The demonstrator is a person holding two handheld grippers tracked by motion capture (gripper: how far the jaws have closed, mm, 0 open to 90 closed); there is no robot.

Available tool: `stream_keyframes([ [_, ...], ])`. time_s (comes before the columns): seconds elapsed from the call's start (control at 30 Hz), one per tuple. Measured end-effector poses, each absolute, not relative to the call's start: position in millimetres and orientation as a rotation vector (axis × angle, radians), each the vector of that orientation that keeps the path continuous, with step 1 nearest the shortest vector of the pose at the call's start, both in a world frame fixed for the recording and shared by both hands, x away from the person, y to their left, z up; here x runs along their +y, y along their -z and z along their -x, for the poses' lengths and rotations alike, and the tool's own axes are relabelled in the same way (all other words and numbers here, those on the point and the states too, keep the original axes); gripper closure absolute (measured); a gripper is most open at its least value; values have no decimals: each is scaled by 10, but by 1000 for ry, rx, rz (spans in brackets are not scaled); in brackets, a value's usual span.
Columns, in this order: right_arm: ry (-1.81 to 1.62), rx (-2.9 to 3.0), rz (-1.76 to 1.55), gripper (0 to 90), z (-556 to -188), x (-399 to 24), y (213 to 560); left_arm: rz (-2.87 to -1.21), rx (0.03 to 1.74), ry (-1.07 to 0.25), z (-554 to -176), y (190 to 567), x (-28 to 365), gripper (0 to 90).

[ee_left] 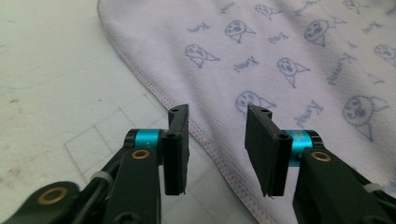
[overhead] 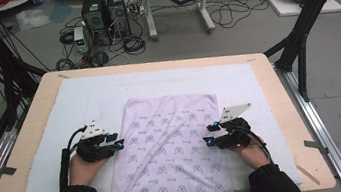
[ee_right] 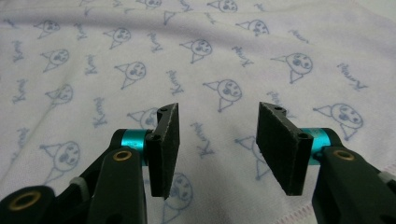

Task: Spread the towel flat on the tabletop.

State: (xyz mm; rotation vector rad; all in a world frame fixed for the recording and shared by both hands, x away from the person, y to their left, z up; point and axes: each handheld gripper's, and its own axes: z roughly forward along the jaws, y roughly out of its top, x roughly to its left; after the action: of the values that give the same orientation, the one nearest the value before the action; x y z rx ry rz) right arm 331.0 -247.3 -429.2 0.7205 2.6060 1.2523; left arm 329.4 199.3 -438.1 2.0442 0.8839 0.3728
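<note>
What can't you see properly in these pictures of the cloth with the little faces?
- Printed cloth, high view: its near end hangs over the table edge and is cut off by the picture's bottom.
- Small printed words, high view: too small to read.
- What lies under the cloth: hidden by the cloth.
- Left tongs, left gripper view: whether they touch the hem can't be told.

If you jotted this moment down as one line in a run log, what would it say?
left gripper: open, over towel hem | right gripper: open, above towel | patterned towel: folded flat on white mat, near end overhanging table edge
</note>
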Motion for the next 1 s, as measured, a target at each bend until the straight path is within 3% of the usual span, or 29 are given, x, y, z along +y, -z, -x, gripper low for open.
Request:
stream_keyframes([
  [0.17, -1158, 2653, -735, 522, -3359, -2421, 4380, -2090, 925, -429, -3473, 4408, 1890, 688],
  [0.3, -1167, 2642, -803, 531, -3441, -2469, 4398, -2031, 971, -428, -3801, 4272, 1878, 777],
  [0.4, -1176, 2635, -784, 531, -3465, -2468, 4358, -2058, 1008, -421, -4048, 4272, 1826, 766],
  [0.53, -1156, 2631, -746, 525, -3550, -2462, 4316, -2087, 1082, -410, -4272, 4392, 1748, 675],
  [0.6, -1166, 2616, -773, 522, -3609, -2492, 4327, -2082, 1098, -413, -4297, 4406, 1726, 718],
  [0.63, -1161, 2615, -788, 522, -3630, -2505, 4340, -2084, 1110, -423, -4309, 4399, 1710, 840],
  [0.73, -1169, 2612, -810, 518, -3677, -2531, 4362, -2079, 1152, -519, -4300, 4362, 1748, 872],
  [0.8, -1173, 2612, -817, 517, -3683, -2538, 4353, -2024, 1180, -517, -4306, 4324, 1821, 870],
  [0.83, -1171, 2612, -811, 514, -3687, -2540, 4343, -2013, 1176, -527, -4299, 4309, 1830, 834],
  [0.87, -1172, 2609, -810, 514, -3690, -2542, 4336, -2001, 1170, -524, -4293, 4289, 1836, 740],
  [1.0, -1169, 2608, -808, 509, -3711, -2540, 4292, -2003, 1127, -462, -4258, 4245, 1861, 652],
])
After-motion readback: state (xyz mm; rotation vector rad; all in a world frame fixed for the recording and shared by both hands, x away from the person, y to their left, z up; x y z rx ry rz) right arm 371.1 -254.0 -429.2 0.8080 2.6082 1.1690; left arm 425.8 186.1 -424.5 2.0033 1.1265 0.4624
